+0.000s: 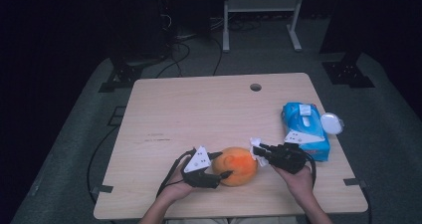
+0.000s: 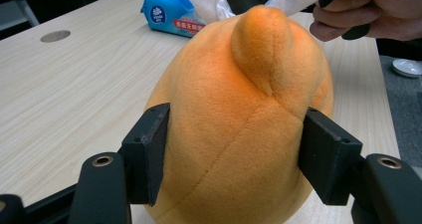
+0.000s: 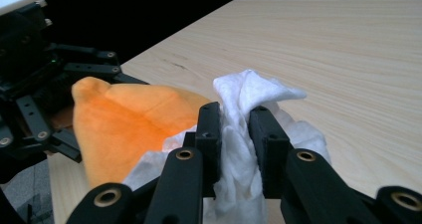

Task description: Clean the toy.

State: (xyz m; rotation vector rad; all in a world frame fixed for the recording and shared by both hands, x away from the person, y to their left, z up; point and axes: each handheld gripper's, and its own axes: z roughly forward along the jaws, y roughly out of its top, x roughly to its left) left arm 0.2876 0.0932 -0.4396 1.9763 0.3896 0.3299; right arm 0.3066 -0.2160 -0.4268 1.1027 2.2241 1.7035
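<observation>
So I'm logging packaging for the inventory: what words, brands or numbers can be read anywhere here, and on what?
Blue tissue pack: a round white logo and a red strip of white characters, both too blurred to read.
White label on the pack's top: too small to read.
Orange plush toy, white wipe, table: no text.

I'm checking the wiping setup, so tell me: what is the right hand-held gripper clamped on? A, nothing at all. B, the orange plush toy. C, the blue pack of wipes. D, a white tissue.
D: in the right gripper view the right hand-held gripper has its two black jaws pinched on a crumpled white tissue, next to the orange plush toy.
</observation>
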